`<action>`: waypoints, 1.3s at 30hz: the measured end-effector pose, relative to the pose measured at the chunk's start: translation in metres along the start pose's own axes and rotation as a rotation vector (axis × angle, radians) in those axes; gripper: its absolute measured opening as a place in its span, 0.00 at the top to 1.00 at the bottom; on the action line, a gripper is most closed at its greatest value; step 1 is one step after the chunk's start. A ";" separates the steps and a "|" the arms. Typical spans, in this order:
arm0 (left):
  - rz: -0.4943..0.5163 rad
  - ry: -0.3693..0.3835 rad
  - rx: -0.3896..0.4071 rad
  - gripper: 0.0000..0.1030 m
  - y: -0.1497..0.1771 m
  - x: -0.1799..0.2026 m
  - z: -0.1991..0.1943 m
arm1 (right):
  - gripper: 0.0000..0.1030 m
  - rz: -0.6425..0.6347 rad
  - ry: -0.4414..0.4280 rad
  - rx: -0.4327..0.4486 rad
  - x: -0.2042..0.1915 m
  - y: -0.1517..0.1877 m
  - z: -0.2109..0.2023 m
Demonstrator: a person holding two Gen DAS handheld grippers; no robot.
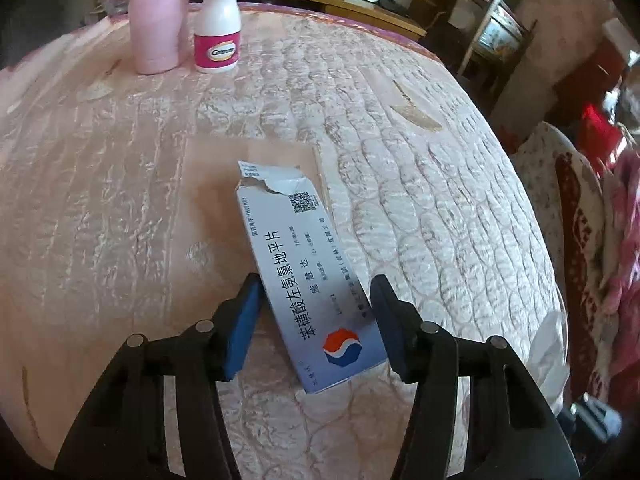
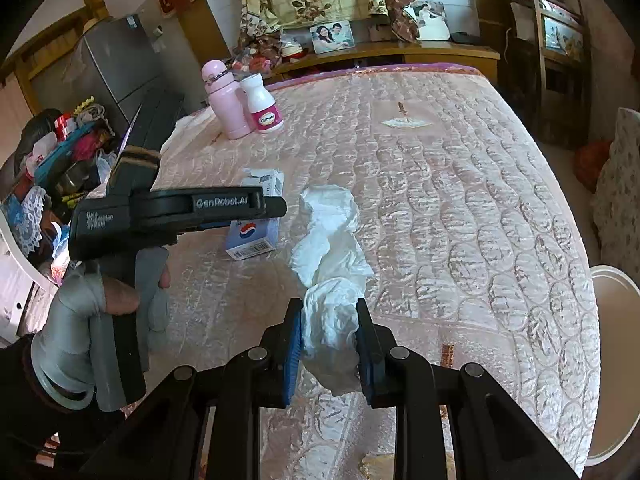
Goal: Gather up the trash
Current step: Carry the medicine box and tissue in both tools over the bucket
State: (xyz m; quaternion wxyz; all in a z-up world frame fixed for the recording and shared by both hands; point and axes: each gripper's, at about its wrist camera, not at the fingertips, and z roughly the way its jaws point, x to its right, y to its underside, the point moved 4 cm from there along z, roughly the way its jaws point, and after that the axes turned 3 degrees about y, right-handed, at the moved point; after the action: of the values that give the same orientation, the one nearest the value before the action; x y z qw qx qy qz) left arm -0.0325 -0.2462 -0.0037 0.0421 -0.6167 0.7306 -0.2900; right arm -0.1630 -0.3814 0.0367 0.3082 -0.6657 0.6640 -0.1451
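A torn blue-white medicine box (image 1: pixel 308 280) lies on the pink quilted bed (image 1: pixel 120 200). My left gripper (image 1: pixel 316 300) is open with its blue pads either side of the box's near half, not clamped on it. In the right wrist view the box (image 2: pixel 256 236) lies partly under the left gripper (image 2: pixel 276 208). My right gripper (image 2: pixel 328 336) is shut on a crumpled white tissue (image 2: pixel 330 248) that trails forward over the bed.
A pink bottle (image 1: pixel 156 20) and a white pill bottle (image 1: pixel 218 28) stand at the bed's far side. A white bin (image 2: pixel 612 360) sits on the floor beyond the bed's right edge. A wooden headboard shelf (image 2: pixel 400 52) and chairs lie behind.
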 end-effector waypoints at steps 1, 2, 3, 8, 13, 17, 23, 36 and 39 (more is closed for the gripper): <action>0.001 0.007 -0.003 0.53 0.002 -0.001 -0.003 | 0.78 0.002 -0.002 0.005 0.000 0.000 -0.002; 0.006 0.013 0.002 0.54 0.004 -0.002 -0.007 | 0.78 0.004 -0.003 0.010 0.000 -0.001 -0.004; 0.012 0.017 0.008 0.54 0.005 -0.001 -0.011 | 0.78 0.005 -0.003 0.016 0.001 -0.002 -0.005; 0.049 0.055 0.039 0.54 0.008 0.014 -0.032 | 0.78 0.016 0.013 0.049 0.006 -0.006 -0.020; 0.099 0.099 0.053 0.54 0.013 0.042 -0.045 | 0.78 0.032 0.042 0.067 0.018 -0.009 -0.033; 0.145 0.133 0.058 0.54 0.016 0.070 -0.052 | 0.78 0.042 0.076 0.081 0.032 -0.011 -0.047; 0.215 0.170 0.070 0.54 0.018 0.114 -0.058 | 0.78 0.082 0.128 0.116 0.062 -0.010 -0.078; 0.358 0.237 0.043 0.54 0.038 0.208 -0.049 | 0.78 0.189 0.233 0.141 0.134 0.014 -0.123; 0.386 0.254 0.028 0.54 0.044 0.229 -0.043 | 0.78 0.219 0.253 0.143 0.152 0.023 -0.130</action>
State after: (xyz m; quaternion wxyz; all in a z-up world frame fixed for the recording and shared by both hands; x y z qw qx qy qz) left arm -0.1432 -0.4393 0.0788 0.0132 -0.4235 0.8304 -0.3619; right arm -0.2483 -0.5557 0.0901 0.2828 -0.5423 0.7538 -0.2401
